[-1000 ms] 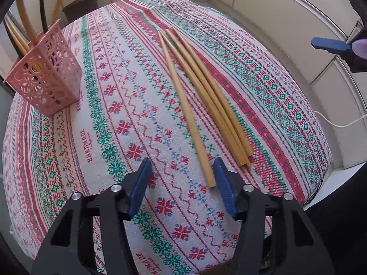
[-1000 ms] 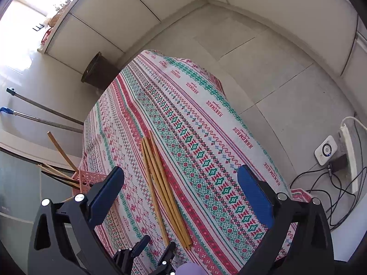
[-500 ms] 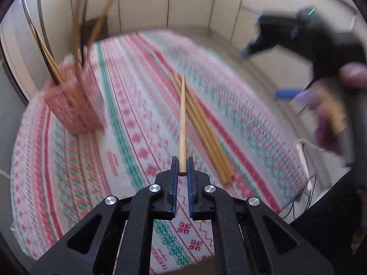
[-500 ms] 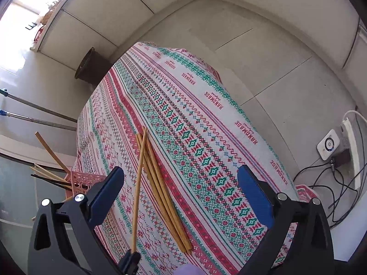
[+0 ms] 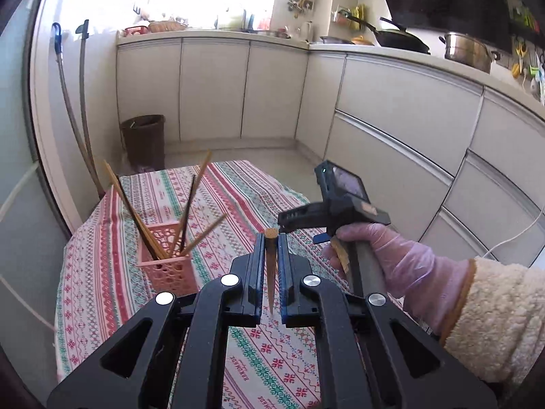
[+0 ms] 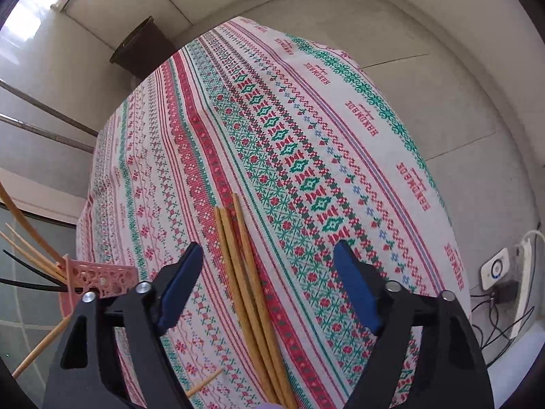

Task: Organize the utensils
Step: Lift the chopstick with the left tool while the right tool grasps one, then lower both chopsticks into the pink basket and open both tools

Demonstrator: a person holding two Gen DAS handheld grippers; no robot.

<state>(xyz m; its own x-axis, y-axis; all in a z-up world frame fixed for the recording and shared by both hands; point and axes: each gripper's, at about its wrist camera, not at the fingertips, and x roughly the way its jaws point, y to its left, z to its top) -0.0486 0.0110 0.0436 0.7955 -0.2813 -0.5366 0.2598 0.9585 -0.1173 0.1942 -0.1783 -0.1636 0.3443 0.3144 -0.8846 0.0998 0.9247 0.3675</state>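
Observation:
My left gripper point(image 5: 271, 240) is shut on one wooden chopstick point(image 5: 271, 272), held above the patterned tablecloth point(image 5: 238, 191) and seen almost end-on. To its left stands the pink basket point(image 5: 168, 266) with several chopsticks leaning in it. In the right wrist view, three chopsticks point(image 6: 245, 272) lie side by side on the cloth. My right gripper point(image 6: 268, 248) hovers over them, its jaws closing, with the sticks between the blue pads point(image 6: 180, 283) but untouched. The basket's rim point(image 6: 98, 277) shows at the lower left there.
A gloved hand point(image 5: 402, 262) in a fleecy sleeve holds the right gripper's handle close to my left one. A brown bin point(image 5: 143, 139) stands on the floor beyond the table. Cabinets line the walls. A power strip and cables point(image 6: 504, 272) lie right of the table edge.
The left gripper shut on one chopstick and lifted it off the cloth, tipping upward. The right gripper dropped closer over the three remaining sticks and its jaws narrowed.

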